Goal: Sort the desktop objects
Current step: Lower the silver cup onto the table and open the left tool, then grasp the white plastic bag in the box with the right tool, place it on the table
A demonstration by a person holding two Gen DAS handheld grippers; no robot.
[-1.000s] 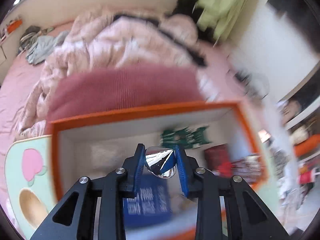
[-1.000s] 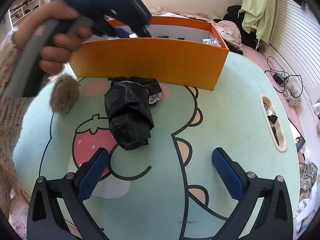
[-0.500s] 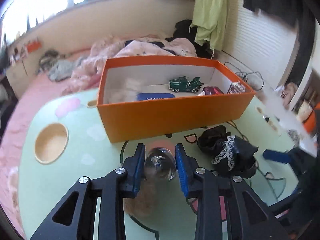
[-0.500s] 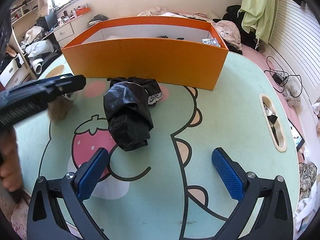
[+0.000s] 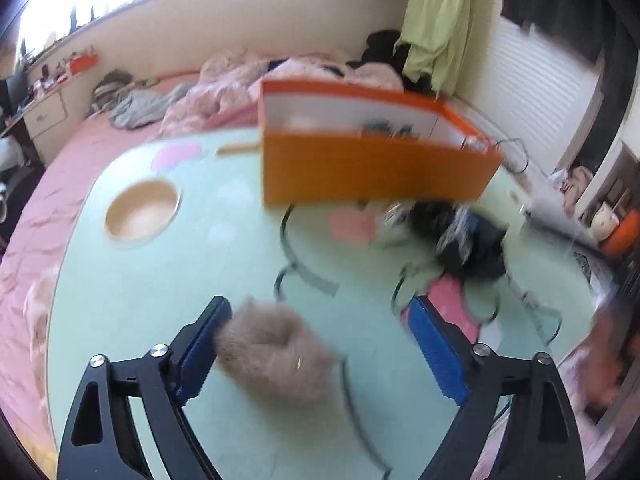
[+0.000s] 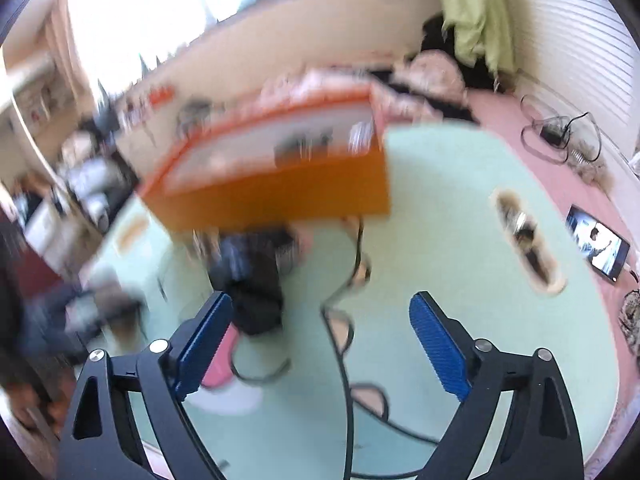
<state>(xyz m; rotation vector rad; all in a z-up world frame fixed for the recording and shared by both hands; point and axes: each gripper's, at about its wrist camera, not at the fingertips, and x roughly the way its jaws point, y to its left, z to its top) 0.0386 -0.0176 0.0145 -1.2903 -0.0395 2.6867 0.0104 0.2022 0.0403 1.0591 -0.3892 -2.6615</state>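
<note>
My left gripper is open over the green cartoon table. A brown furry ball lies between its fingers, against the left pad. The orange box stands beyond, with a black cloth bundle to its right front. My right gripper is open and empty above the table. The black bundle lies by its left finger, in front of the orange box. Both views are blurred.
A round wooden recess sits in the table's left part. An oval slot is at the table's right side. A phone lies on the pink bed beyond the edge. Bedding lies behind the box.
My left gripper has pulled back from the box, opened, and no longer holds the shiny round object; it now sits around the furry ball. My right gripper has shifted, blurring its view.
</note>
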